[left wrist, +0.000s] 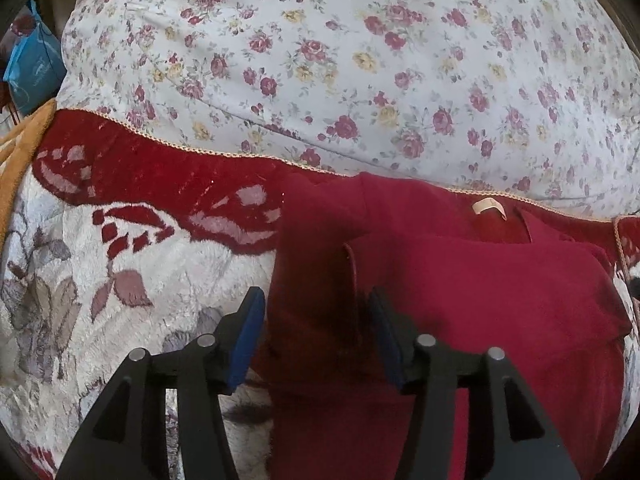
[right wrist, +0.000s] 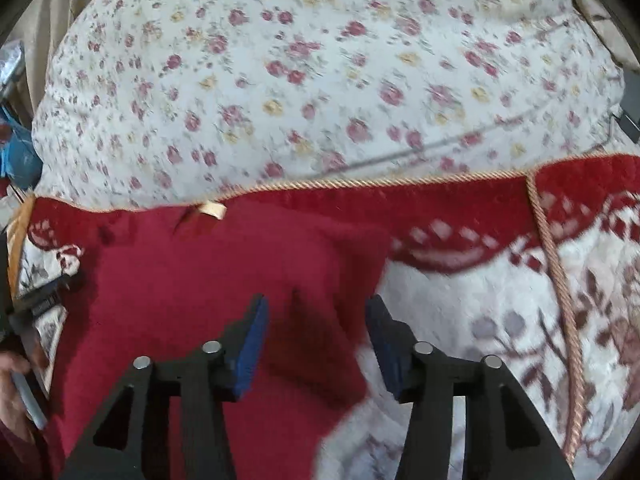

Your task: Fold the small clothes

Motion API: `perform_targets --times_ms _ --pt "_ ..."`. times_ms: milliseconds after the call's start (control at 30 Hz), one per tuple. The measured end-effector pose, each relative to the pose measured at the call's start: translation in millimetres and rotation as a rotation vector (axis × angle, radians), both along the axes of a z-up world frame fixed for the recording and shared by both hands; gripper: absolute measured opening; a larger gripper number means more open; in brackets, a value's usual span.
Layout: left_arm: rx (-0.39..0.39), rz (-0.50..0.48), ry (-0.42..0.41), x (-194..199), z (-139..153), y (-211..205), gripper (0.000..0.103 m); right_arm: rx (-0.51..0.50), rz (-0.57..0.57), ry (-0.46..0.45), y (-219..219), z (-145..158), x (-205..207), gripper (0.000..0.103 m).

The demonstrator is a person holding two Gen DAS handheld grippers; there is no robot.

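A dark red garment (left wrist: 460,300) lies folded on a plush red-and-cream blanket (left wrist: 120,272), its far edge just short of the blanket's corded gold trim (left wrist: 224,153), beyond which a rose-printed quilt (left wrist: 360,60) rises. A cream neck label (left wrist: 489,207) marks the garment's far edge. The left gripper (left wrist: 316,336) hovers over the garment's left margin, blue pads (left wrist: 246,344) spread apart with cloth beneath the gap but neither pad pressing on it. A raised fold ridge (left wrist: 352,276) runs away from the gap. To the left of this margin the blanket lies open and unoccupied as far as an orange fabric (left wrist: 24,148) and a blue bag (left wrist: 36,68) at the bed's side. The right gripper (right wrist: 316,344) stands likewise spread over the garment's right margin (right wrist: 356,320), nothing pinched; this view is blurred. Right of that edge the cream pile is free up to a twisted gold cord (right wrist: 560,300) running toward the viewer. At the left border of the right wrist view, a hand (right wrist: 12,392) grasps the other tool's handle.
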State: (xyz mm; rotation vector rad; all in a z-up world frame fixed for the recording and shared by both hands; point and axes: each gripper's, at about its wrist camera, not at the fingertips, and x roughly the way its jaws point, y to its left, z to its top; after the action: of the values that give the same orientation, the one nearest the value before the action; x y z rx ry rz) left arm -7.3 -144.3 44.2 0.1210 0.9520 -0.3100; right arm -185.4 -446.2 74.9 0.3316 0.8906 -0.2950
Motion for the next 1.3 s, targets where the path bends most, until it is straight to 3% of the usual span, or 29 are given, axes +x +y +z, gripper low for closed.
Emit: perform_targets --times_ms 200,467,533,600,700,733,833,967,1200,1300 --pt "0.025 -0.003 -0.01 0.0 -3.0 -3.1 0.056 -0.027 -0.042 0.141 -8.2 -57.1 43.9 0.055" --pt "0.028 0.009 -0.013 -1.2 -2.5 -0.3 0.062 -0.036 -0.033 0.084 8.3 -23.7 0.2 0.061" --pt "0.034 0.006 -0.018 -5.7 -1.3 0.2 0.062 -0.082 -0.017 0.149 14.5 -33.5 -5.5 0.063" --pt "0.035 0.001 -0.017 -11.4 0.4 1.5 0.062 -0.053 -0.013 0.187 12.6 -47.4 -8.4 0.064" --pt "0.026 -0.014 -0.028 -27.7 7.8 8.0 0.063 0.067 -0.046 0.129 4.6 -34.1 -28.4 0.065" --pt "0.021 -0.021 -0.03 -36.6 11.4 12.7 0.066 0.086 -0.034 0.101 7.4 -26.0 -35.4 0.07" --pt "-0.01 -0.048 -0.028 -61.5 19.7 27.1 0.074 0.088 0.018 0.064 20.9 -1.8 -64.1 0.084" --pt "-0.019 -0.087 -0.03 -95.5 31.9 44.7 0.077 0.159 0.141 0.071 44.1 12.8 -116.8 0.087" --pt "-0.03 -0.138 -0.021 -168.2 38.5 87.2 0.082 0.192 0.226 0.149 82.6 -10.8 -186.4 0.089" --pt "0.009 -0.146 0.005 -189.8 28.4 100.7 0.083 0.218 0.242 0.162 94.7 -26.6 -201.5 0.083"
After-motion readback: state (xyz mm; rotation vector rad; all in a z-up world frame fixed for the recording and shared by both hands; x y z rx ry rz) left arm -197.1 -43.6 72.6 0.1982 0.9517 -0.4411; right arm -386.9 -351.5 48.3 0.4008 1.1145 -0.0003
